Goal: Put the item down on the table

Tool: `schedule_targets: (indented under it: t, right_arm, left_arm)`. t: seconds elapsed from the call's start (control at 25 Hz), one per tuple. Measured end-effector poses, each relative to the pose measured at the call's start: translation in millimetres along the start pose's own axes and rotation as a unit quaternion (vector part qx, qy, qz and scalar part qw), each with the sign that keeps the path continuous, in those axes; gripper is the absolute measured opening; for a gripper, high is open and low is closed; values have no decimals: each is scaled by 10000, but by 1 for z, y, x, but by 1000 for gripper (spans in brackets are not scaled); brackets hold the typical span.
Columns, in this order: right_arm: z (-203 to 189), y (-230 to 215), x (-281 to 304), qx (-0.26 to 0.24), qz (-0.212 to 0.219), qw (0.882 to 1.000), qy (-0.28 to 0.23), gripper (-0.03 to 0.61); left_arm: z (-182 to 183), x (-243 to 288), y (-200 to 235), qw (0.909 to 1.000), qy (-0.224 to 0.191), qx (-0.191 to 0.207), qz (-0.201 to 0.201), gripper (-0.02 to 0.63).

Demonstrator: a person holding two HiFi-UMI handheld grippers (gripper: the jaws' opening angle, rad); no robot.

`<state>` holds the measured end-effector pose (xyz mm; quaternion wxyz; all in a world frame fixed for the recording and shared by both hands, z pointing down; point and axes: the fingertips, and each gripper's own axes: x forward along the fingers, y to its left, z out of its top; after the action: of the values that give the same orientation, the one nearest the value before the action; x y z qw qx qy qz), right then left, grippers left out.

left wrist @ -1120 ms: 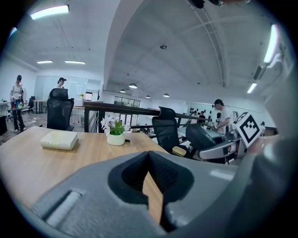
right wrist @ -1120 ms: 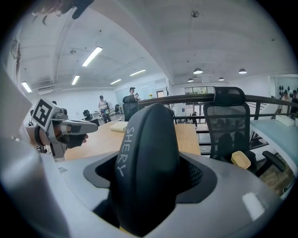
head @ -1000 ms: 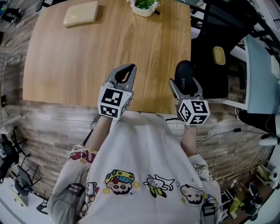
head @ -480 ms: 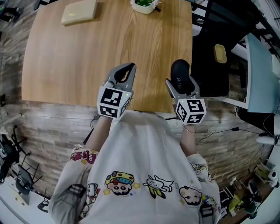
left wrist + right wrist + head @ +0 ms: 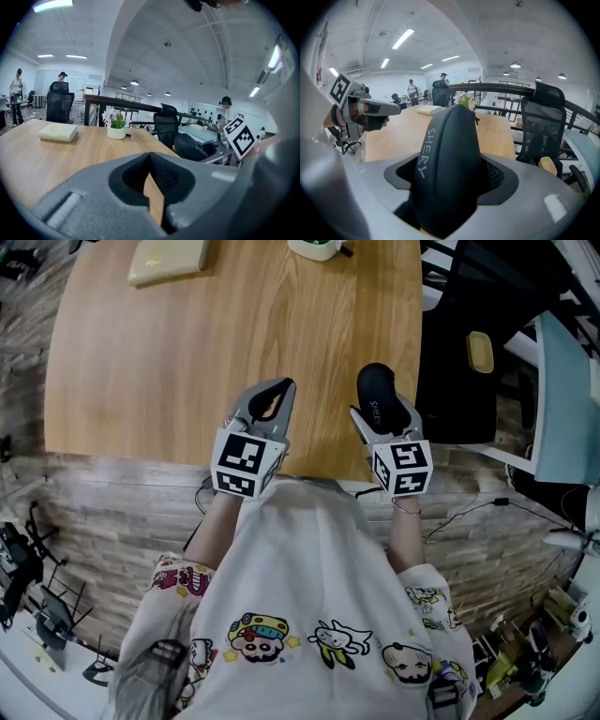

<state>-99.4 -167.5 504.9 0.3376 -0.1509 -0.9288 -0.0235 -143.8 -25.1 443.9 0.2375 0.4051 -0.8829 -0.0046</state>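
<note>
Now, right hand-held gripper [image 5: 384,416] clamps black case [image 5: 375,385] over worktop's [image 5: 169,362] 5 o'clock corner; lower level, release only once resting. Left hand-held gripper [image 5: 272,395] closed, empty.

I count my two tongs, left tongs [image 5: 281,387] and right tongs [image 5: 384,418], one black case [image 5: 375,387], one cream box [image 5: 169,259], one potted plant [image 5: 314,247] and one wooden table [image 5: 234,334].
</note>
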Motion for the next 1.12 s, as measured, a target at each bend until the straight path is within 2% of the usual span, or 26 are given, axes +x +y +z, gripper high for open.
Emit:
schedule_targets:
  t: [0.36,1.12]
  right_arm:
    - [-28,6,29,-324,104,9983,466,364]
    - [-69,15,66,-400,473,9926,1043,365]
  left_arm:
    - [-17,2,2,9998,163,-56,-82,0]
    - [-46,3,-1,9990,385,-152,-186,0]
